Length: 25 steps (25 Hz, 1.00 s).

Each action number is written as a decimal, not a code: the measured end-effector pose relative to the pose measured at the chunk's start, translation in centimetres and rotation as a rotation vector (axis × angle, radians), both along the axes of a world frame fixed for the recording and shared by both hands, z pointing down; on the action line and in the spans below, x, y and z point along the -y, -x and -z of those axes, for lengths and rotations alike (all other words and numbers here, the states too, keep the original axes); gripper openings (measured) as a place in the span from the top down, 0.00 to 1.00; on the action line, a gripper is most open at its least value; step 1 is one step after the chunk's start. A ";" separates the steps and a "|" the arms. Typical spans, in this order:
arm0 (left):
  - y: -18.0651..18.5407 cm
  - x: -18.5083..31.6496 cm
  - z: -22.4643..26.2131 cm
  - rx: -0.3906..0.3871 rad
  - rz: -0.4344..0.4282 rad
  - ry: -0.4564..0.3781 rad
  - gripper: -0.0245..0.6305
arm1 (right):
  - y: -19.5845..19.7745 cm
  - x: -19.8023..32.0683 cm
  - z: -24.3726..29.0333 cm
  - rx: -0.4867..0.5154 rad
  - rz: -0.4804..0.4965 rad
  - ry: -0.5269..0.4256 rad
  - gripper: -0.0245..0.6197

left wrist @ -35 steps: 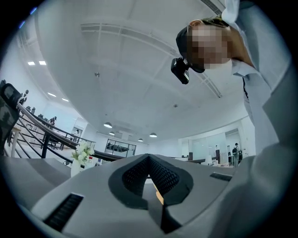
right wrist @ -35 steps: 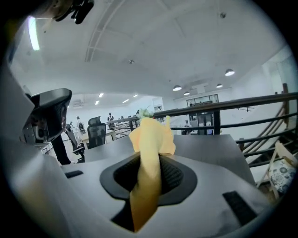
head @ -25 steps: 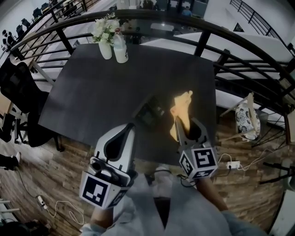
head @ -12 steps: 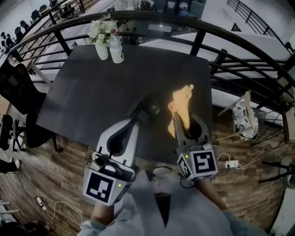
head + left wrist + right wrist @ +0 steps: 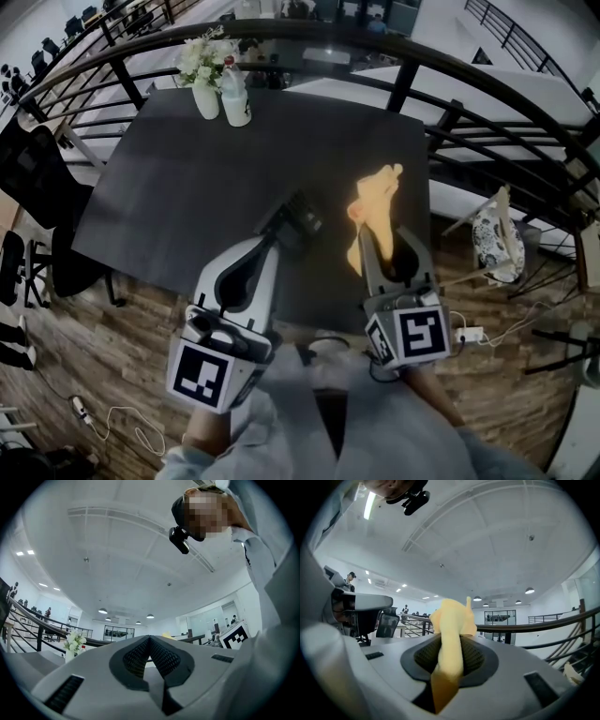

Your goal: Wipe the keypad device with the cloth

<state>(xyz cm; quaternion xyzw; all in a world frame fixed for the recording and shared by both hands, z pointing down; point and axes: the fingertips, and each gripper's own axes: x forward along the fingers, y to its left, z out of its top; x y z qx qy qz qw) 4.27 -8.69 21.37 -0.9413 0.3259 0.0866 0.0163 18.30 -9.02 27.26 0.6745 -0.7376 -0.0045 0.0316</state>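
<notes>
Two shut tools are shown by their own views: the left tool (image 5: 150, 638) is closed on nothing, while the right tool (image 5: 451, 641) is clamped on the yellow cloth (image 5: 449, 616). Only in the head view is the keypad device (image 5: 298, 220) seen, lying on the dark desk (image 5: 187, 169) at the left tool's tip, with the cloth held just to its right.

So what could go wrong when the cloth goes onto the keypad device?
1. The left gripper is shut with nothing between its jaws, so the keypad device is not gripped. A wipe could push it across the table.
2. The cloth is only a narrow bunch in the right gripper, so the hard jaws might scrape the keys.
</notes>
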 end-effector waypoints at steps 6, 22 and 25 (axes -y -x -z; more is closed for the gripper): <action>0.2 0.3 -0.2 0.004 0.021 0.003 0.94 | -0.7 -0.1 0.0 0.009 -0.005 0.001 0.81; 2.0 0.9 -0.5 0.013 0.098 0.013 0.94 | -0.5 0.3 0.5 0.021 0.028 -0.011 0.81; 2.2 0.9 0.0 0.003 0.103 -0.007 0.94 | -0.3 0.4 0.5 0.023 0.034 -0.010 0.81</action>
